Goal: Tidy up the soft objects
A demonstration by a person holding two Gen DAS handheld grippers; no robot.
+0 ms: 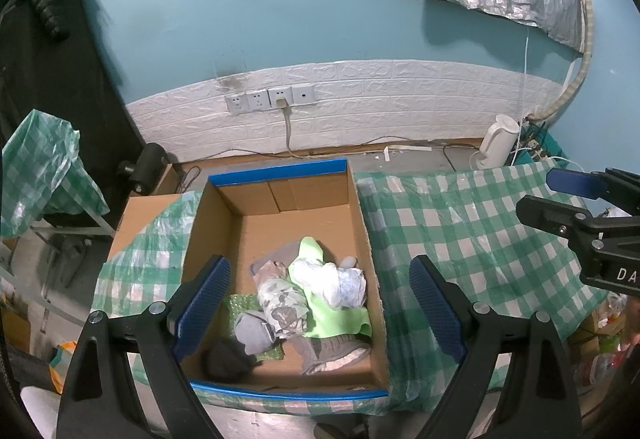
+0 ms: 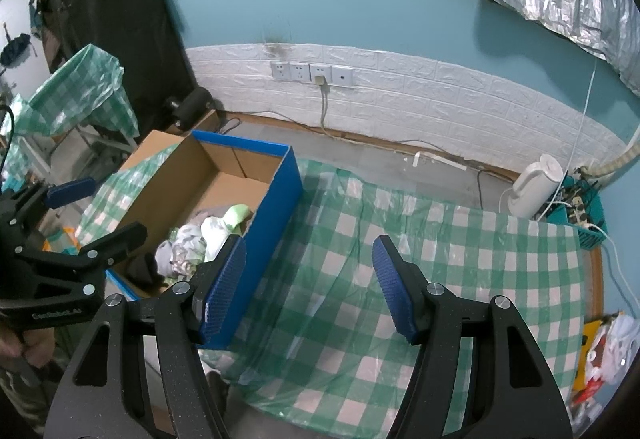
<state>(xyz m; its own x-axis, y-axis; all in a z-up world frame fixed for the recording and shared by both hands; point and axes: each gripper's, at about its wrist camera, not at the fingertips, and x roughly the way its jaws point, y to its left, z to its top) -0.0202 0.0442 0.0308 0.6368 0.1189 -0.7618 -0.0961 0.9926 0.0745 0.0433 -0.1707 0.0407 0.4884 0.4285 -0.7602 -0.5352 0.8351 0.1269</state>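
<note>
Left gripper (image 1: 320, 303): jaws wide apart, empty, above the cardboard box (image 1: 362, 215).
Right gripper (image 2: 310, 285): jaws parted, empty, over the checked plastic cloth (image 2: 420, 319).
Soft objects (image 1: 308, 295): piled in the near half of the box; lime cloth (image 1: 340, 315), white bundle (image 1: 320, 277), grey sock (image 1: 252, 331), black sock (image 1: 228, 359).
Surroundings: wall sockets (image 1: 270, 99) at 12 o'clock, white kettle (image 1: 496, 143) at 2 o'clock.
In the way: the box's blue wall (image 2: 272, 235), just beside the right gripper's left finger (image 2: 224, 291).
</note>
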